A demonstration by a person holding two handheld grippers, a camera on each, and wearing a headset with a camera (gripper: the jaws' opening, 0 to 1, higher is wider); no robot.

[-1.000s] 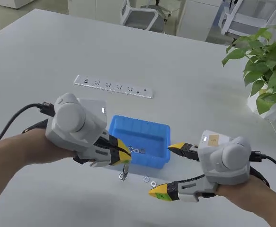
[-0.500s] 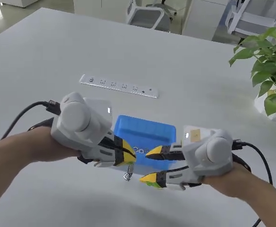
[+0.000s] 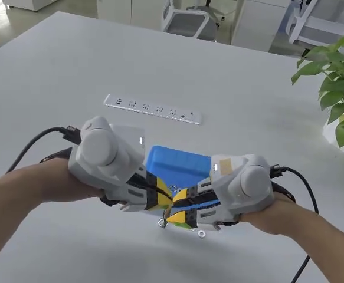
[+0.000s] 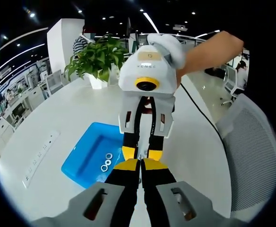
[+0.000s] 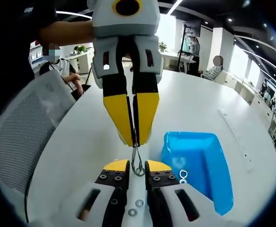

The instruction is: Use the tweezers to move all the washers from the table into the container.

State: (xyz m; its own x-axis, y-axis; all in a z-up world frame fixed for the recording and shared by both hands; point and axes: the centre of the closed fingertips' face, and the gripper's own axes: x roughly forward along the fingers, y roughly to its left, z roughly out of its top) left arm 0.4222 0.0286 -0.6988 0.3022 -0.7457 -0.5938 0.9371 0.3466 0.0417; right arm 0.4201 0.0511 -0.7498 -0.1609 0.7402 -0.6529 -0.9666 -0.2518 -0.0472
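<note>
Left hand-held gripper point(image 4: 140, 164) is pinched tight on the tweezers point(image 5: 135, 155) right beside the blue container point(image 5: 209, 161). Right hand-held gripper point(image 5: 138, 166) is narrowed around their tips, can't tell if it's squeezing. Loose washers point(image 5: 139, 203) sit on the table point(image 3: 71, 59) by the container. They look tiny, light and slippery, so I'd nip the rim.

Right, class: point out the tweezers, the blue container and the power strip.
tweezers point(image 5: 135, 151): right gripper view, upper shaft.
blue container point(image 5: 201, 153): right gripper view, bare floor.
power strip point(image 3: 153, 109): head view, top face.
</note>
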